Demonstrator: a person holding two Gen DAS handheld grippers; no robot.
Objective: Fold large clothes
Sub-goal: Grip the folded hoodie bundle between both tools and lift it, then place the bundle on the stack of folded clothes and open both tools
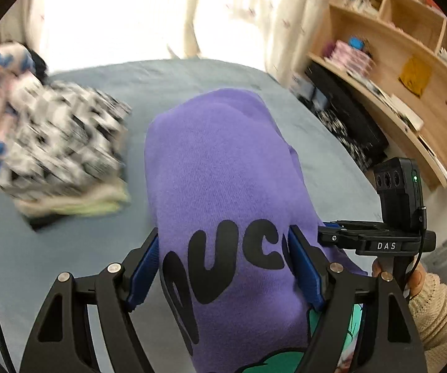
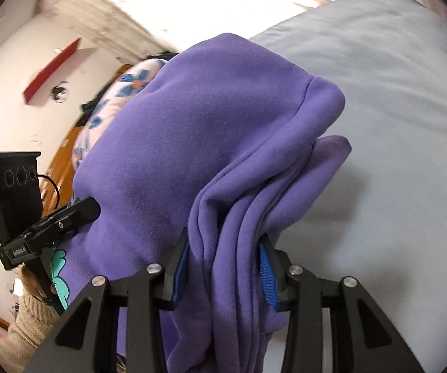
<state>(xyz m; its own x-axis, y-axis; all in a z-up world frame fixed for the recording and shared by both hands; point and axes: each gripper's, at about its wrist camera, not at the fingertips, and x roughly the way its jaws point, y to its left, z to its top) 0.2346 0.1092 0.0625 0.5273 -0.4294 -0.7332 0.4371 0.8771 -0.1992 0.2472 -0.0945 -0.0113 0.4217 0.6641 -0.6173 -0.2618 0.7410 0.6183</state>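
Left tool [image 1: 223, 267], lower centre of the left wrist view: blue pads pressed against a thick fold of purple sweatshirt [image 1: 220, 168], jaws partly apart around the bunched cloth. Black print on the fabric between the pads, legible as "PUC", remaining letters hidden; teal graphic below. Sweatshirt draped forward over the grey-blue bed [image 1: 77, 242], held above it. Right tool [image 2: 223, 267], lower centre of the right wrist view: clamped on several hanging purple layers [image 2: 211, 143]. "DAS" in white on the right tool's body [image 1: 386, 245] at right. Blurred pile of patterned clothes [image 1: 52, 143] at left; wooden bookshelf [image 1: 409, 46] upper right.
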